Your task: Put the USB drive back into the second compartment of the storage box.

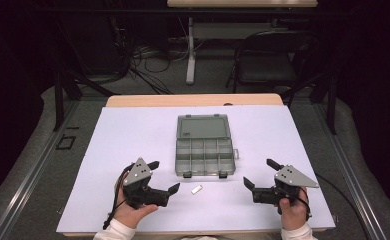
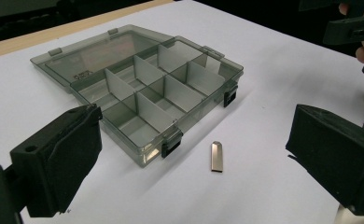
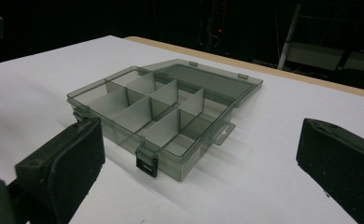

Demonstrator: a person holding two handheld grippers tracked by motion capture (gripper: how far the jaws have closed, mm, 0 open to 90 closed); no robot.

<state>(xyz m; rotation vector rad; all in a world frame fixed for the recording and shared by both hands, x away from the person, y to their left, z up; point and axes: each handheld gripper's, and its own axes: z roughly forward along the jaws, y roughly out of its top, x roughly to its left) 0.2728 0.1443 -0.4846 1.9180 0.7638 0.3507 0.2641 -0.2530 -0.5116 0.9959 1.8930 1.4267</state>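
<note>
Nothing looks stowed yet: the small metal clip (image 1: 197, 189) lies on the white surface (image 1: 133, 135) at lower centre, just before the open, empty compartment box (image 1: 204, 146), while left claw (image 1: 164, 177) and right claw (image 1: 258, 174) hover agape, gripping nothing.

Table (image 1: 133, 145): wooden top under a white sheet; two items lie on the sheet.

Wood edge shows along the far side, upper centre of the high view. Grey translucent compartment box (image 1: 204, 147) lies at frame centre, lid open flat toward the far edge, compartments empty. Small metal clip (image 1: 197, 189) lies just below the box's near edge, apart from it.
</note>
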